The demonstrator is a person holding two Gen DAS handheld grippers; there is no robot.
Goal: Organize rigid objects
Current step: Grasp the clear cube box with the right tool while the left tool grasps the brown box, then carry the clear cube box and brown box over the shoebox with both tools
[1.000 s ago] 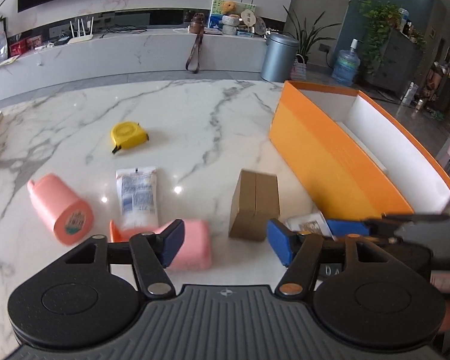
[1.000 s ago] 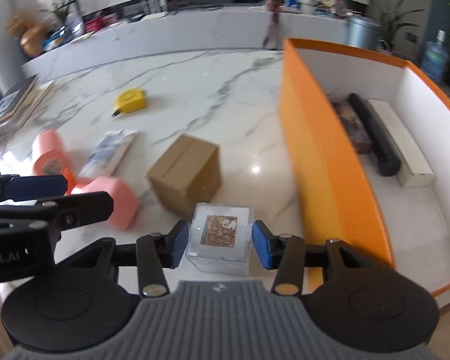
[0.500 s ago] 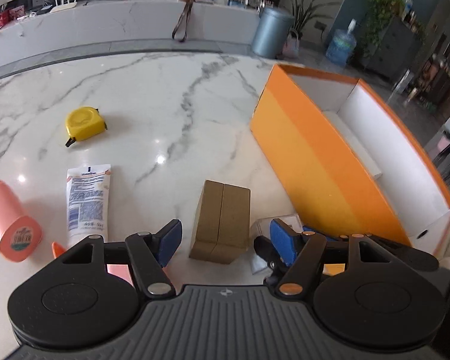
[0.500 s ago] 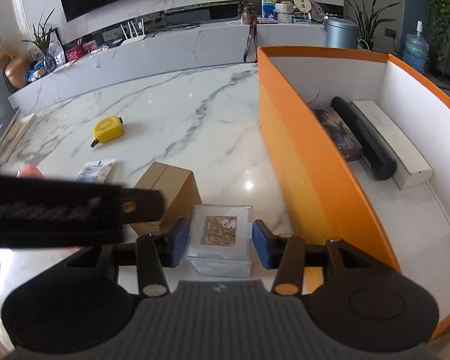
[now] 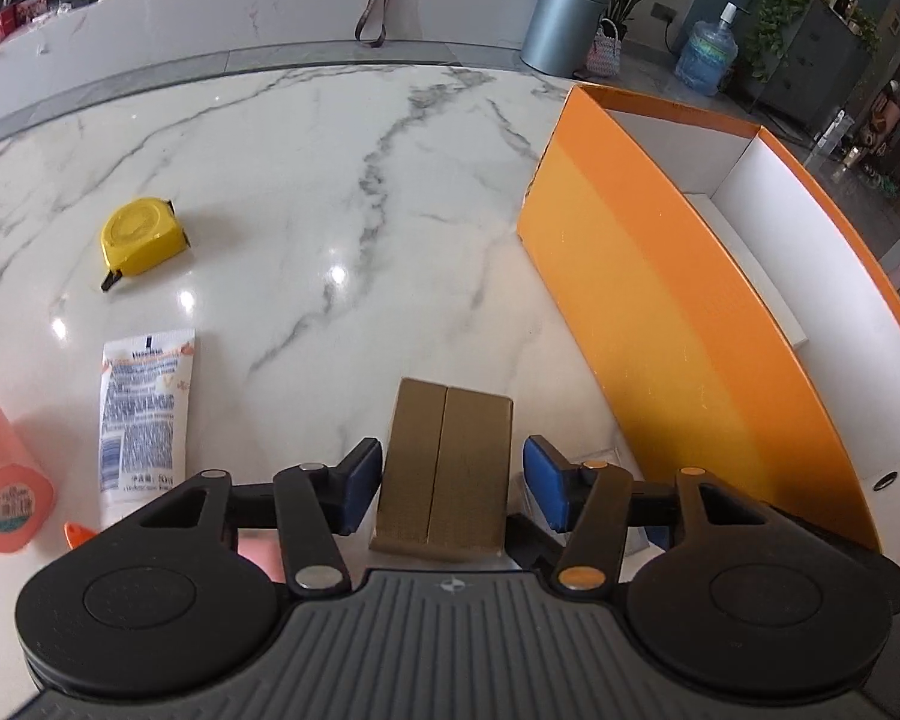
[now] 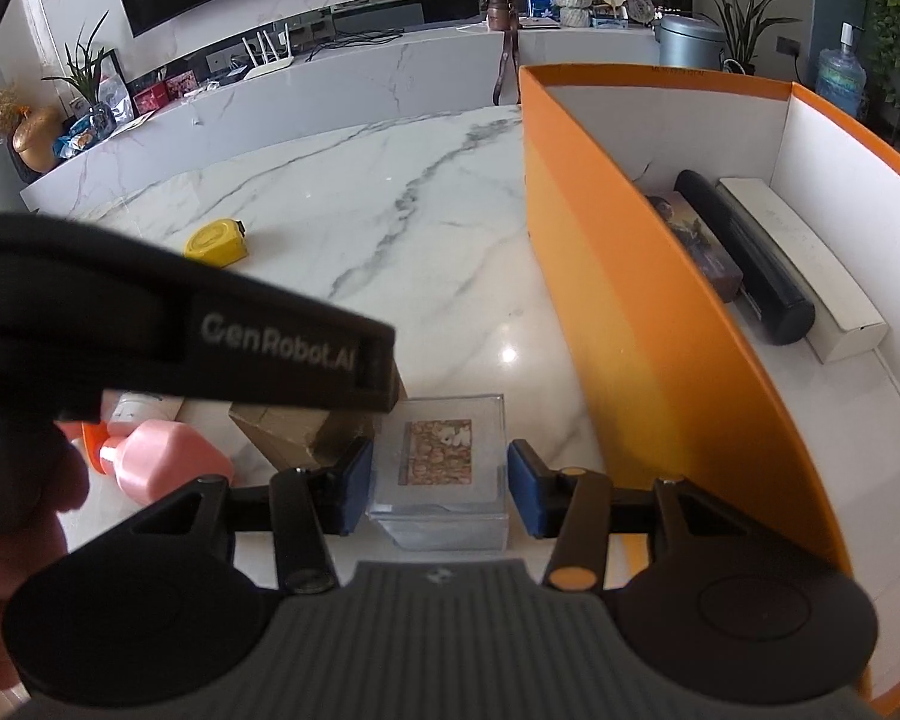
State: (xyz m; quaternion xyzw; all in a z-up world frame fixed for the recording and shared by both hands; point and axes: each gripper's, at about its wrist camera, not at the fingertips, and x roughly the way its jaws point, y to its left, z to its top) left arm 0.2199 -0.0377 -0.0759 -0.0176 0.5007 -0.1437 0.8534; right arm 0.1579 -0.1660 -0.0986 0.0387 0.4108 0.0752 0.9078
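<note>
Orange box (image 6: 642, 300) interior, black cylinder (image 6: 744, 258) included, shows only rightward.

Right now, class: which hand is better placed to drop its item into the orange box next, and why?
Right. The right gripper brackets the clear case beside the orange box; the left gripper straddles the cardboard box, farther off.

We note brown carton (image 5: 444, 468) flat on marble; clear cube (image 6: 441, 468) beside orange bin (image 6: 630, 312); tape (image 5: 141, 234) apart.
</note>
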